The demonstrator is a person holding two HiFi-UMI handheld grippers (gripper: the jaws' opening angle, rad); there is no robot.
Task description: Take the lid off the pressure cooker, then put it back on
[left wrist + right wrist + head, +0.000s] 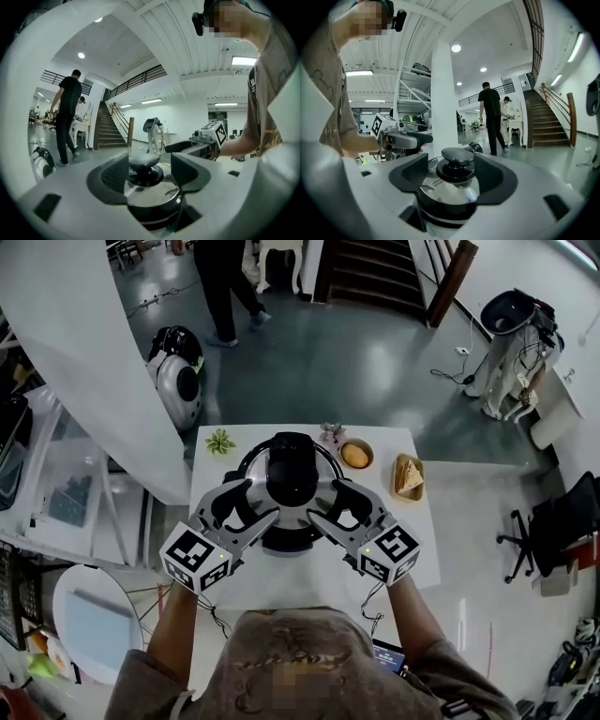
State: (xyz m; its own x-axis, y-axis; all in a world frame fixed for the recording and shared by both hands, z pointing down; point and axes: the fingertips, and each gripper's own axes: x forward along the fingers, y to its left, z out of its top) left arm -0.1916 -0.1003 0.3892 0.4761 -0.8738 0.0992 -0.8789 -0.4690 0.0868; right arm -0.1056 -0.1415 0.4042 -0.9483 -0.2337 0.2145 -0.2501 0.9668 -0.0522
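Note:
The pressure cooker stands mid-table with its shiny lid on it, topped by a black knob. My left gripper is at the cooker's near left rim, my right gripper at its near right rim. Both are open, and neither has its pads pressing on anything. In the left gripper view the knob and lid lie between the spread jaws of the left gripper, with the right gripper beyond. In the right gripper view, my right gripper frames the knob, and the left gripper shows opposite.
Behind the cooker on the white table are a small green plant, a pink ornament, a bowl with an orange item and a wooden tray of bread. A person walks on the floor beyond.

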